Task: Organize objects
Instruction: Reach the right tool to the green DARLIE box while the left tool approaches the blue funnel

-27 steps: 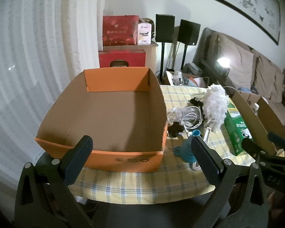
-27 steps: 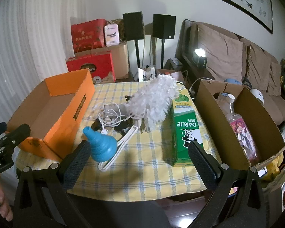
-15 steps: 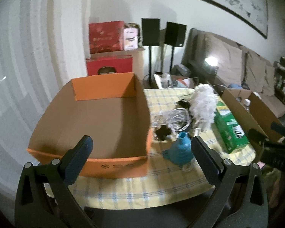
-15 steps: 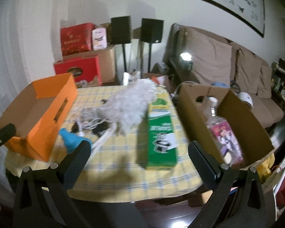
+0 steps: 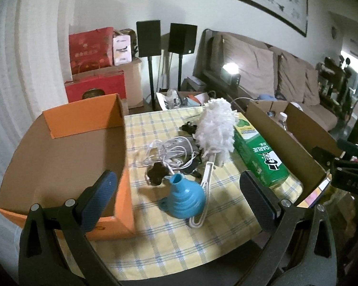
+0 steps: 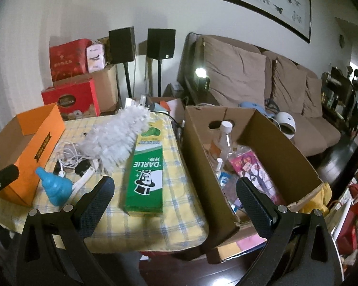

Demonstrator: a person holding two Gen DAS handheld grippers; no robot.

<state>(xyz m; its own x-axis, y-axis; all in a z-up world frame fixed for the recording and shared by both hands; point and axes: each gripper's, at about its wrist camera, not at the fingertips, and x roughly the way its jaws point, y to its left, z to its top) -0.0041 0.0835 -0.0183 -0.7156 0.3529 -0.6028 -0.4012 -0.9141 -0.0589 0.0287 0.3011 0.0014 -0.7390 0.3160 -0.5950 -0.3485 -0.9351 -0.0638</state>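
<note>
On your far left, the orange box (image 5: 66, 157) sits open-topped on the checked tablecloth (image 5: 179, 236), and its brown floor holds nothing. Your left gripper (image 5: 179, 186) hangs over the near edge of the table with its jaws spread as wide as they go, gripping nothing; its left finger (image 5: 100, 195) overlaps the box's near right corner in the left wrist view. Between the fingers, lower on the cloth, lies the blue funnel (image 5: 183, 197) on its side, spout pointing up and to the left. Just behind it is a tangle of white cable (image 5: 174, 150) and some small black pieces. The white fluffy duster (image 5: 216, 131) lies over that pile, its white handle running down past the funnel. To the right of the duster, the green carton (image 6: 145, 174) lies flat, touching the duster's head. Your right gripper (image 6: 174, 190) is likewise wide open and empty, its fingers framing the carton's near end and the brown cardboard box (image 6: 202, 166) standing beside the table, which holds a clear bottle (image 6: 224, 135) and bright packets.
</note>
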